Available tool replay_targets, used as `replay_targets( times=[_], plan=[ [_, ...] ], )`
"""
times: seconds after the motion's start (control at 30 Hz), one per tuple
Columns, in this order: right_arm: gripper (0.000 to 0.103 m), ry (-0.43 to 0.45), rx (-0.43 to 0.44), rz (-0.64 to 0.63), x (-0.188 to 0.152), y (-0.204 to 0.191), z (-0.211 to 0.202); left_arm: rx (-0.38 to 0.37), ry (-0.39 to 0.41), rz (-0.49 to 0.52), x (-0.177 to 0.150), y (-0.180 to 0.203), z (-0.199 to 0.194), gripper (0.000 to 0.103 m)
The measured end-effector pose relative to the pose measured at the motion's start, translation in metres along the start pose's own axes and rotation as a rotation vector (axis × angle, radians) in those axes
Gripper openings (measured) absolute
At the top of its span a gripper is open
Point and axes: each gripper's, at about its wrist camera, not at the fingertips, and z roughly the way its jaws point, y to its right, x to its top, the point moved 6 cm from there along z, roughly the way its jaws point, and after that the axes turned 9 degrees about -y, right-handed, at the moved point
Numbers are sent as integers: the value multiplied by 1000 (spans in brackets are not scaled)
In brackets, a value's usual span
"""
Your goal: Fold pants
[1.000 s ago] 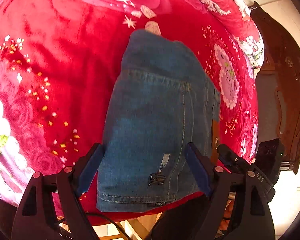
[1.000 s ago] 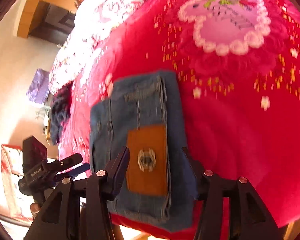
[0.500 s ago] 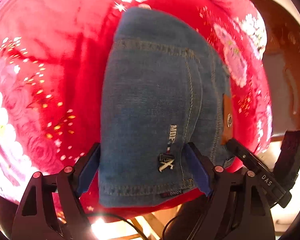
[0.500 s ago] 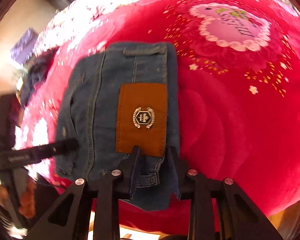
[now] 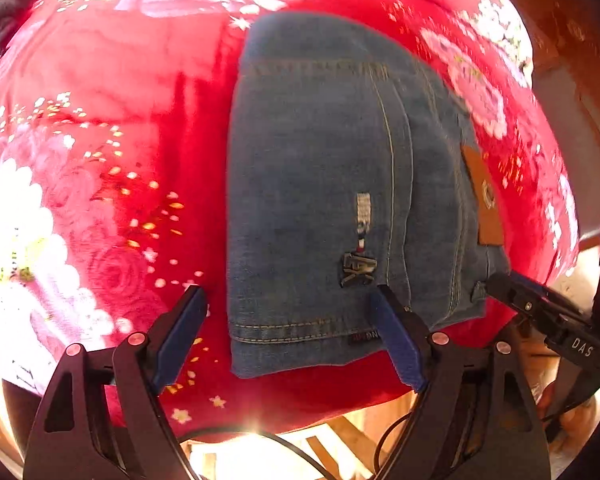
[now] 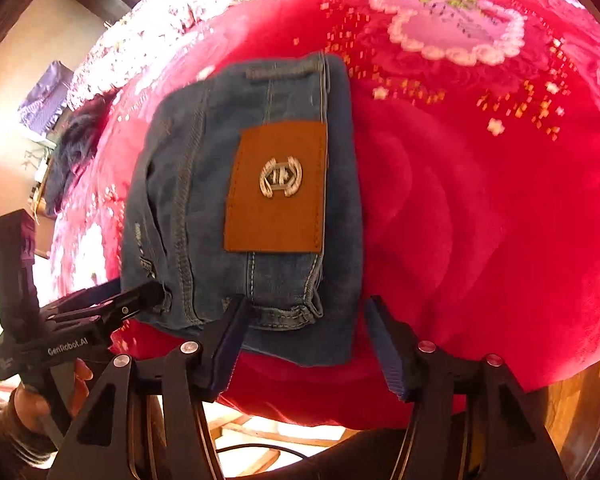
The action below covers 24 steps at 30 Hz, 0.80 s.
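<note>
The blue jeans [image 5: 320,184] lie folded into a compact bundle on the red floral blanket [image 5: 100,100], near its front edge. A brown leather patch [image 6: 278,188] faces up on the waistband side. My left gripper [image 5: 288,316] is open, its fingers astride the bundle's near hem, holding nothing. My right gripper [image 6: 304,320] is open at the waistband end, fingers either side of the near corner. Each gripper shows in the other's view: the right one [image 5: 540,308] at the bundle's right corner, the left one [image 6: 100,308] at its left corner.
The blanket's front edge [image 6: 340,412] drops off just below the grippers, with wooden floor beneath. A dark garment [image 6: 72,152] lies on the bed at far left. Dark wooden furniture [image 5: 580,60] stands to the right of the bed.
My right gripper was nearly shut at the waistband half a second ago and has opened wide. Both grippers moved closer to the bundle over the second, and the jeans lie still.
</note>
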Motion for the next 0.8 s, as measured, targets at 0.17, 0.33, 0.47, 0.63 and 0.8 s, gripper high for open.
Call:
replay_targets(
  times=[0.17, 0.33, 0.47, 0.63, 0.8],
  plan=[
    [73, 77, 9, 53, 15, 12, -25, 48, 108, 22, 18, 0, -31, 85],
    [74, 122, 42, 45, 40, -2, -31, 69, 117, 20, 32, 2, -27, 85],
    [82, 159, 55, -10, 63, -26, -25, 111, 135, 13, 41, 0, -27, 85],
    [82, 124, 30, 30, 75, -19, 10, 167, 87, -9, 55, -11, 0, 85],
    [89, 59, 41, 65, 70, -4, 35, 105, 28, -53, 59, -19, 9, 85]
  ],
)
